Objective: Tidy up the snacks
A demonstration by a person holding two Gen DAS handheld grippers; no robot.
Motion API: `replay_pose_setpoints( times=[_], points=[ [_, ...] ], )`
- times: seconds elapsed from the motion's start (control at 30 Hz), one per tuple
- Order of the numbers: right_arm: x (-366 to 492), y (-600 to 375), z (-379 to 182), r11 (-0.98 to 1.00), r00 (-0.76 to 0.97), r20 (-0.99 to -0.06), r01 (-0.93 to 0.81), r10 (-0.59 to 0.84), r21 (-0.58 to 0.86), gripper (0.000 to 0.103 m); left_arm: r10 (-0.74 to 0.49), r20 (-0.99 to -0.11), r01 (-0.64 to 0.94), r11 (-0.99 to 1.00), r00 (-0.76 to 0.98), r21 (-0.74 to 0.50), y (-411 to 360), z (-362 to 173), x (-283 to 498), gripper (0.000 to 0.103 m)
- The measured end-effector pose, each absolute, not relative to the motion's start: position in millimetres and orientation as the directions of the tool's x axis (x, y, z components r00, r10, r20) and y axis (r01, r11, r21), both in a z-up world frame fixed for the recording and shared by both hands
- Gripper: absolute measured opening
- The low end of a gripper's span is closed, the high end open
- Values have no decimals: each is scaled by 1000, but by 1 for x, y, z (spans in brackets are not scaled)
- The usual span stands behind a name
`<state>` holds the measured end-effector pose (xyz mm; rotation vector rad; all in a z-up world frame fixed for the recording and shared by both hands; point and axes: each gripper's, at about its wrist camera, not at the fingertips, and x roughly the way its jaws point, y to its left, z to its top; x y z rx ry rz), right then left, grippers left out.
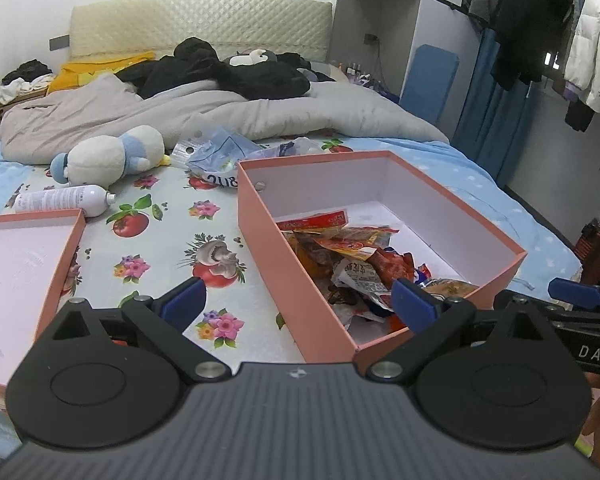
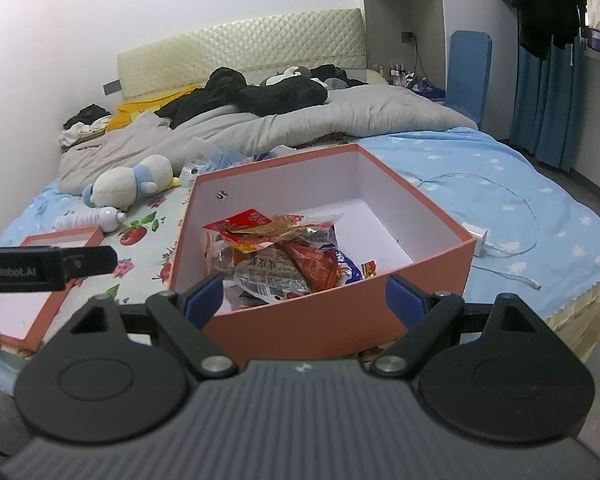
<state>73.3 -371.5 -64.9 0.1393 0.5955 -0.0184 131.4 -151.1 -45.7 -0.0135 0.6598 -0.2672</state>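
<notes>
An open pink box stands on the bed with a pile of snack packets inside, mostly red and clear wrappers. Its pink lid lies upside down to the left. My left gripper is open and empty, its fingers straddling the box's near left wall. My right gripper is open and empty, just before the box's near wall. The right gripper's body also shows at the right edge of the left wrist view.
A white spray bottle and a plush toy lie behind the lid. Crumpled bluish packaging lies behind the box. A grey duvet covers the bed's far half. A white charger and cable lie right of the box.
</notes>
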Motion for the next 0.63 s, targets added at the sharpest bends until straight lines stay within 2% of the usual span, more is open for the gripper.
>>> replay_pose_setpoints(
  times=[0.63],
  points=[
    [72, -374, -61, 990, 829, -559, 57, 27, 131, 89, -232, -608, 233, 969, 759, -80, -153, -47, 127, 101]
  ],
)
